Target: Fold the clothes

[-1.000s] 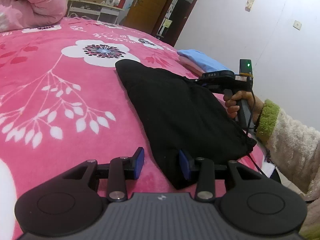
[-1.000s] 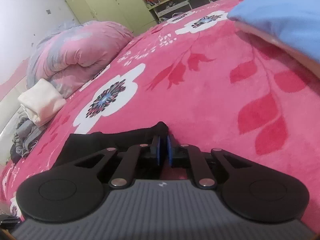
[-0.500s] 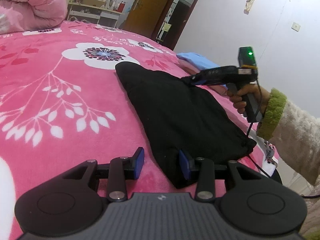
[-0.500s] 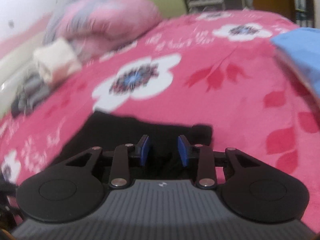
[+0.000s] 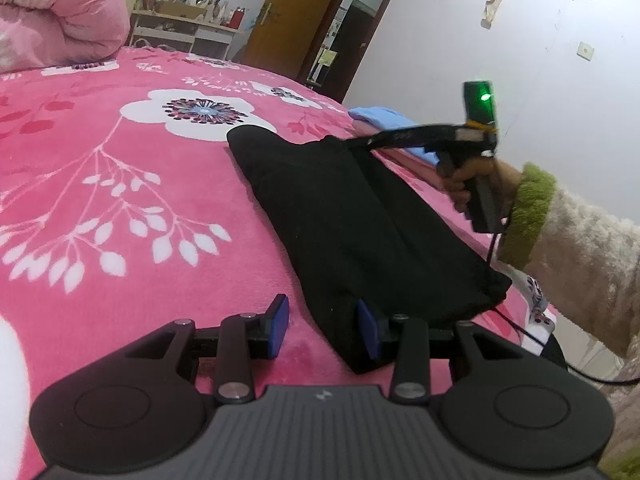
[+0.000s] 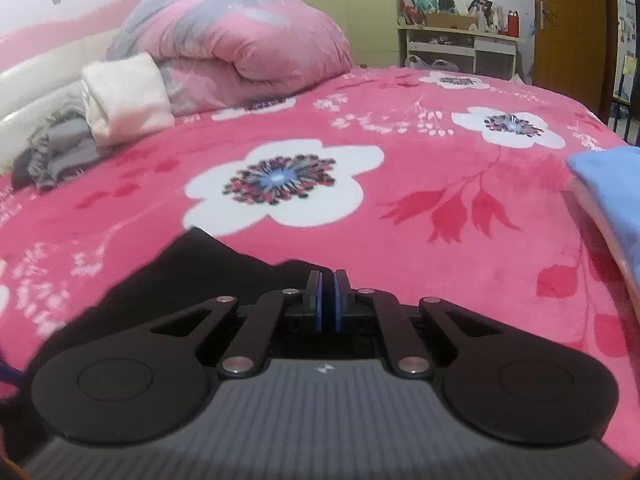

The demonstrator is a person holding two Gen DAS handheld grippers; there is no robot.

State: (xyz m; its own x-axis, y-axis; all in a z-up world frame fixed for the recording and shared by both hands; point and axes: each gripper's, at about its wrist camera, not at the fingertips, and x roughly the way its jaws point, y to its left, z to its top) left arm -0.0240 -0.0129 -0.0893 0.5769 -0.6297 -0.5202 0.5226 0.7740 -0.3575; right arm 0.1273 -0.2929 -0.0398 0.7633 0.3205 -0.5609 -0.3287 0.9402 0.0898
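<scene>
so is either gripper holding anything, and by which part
The right gripper is shut on the far corner of the black garment, lifting it. The left gripper is open at the near corner, holding nothing.

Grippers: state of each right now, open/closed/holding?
Left gripper: open, near corner of the black garment between its pads, not clamped.
Right gripper: shut on the garment's far edge, lifted off the bed.

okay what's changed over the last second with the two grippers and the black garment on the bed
The right gripper let go, opened, then shut again on the far corner of the black garment and lifted it off the pink floral blanket. The left gripper stayed open at the near corner; the rest of the garment stayed flat.
</scene>
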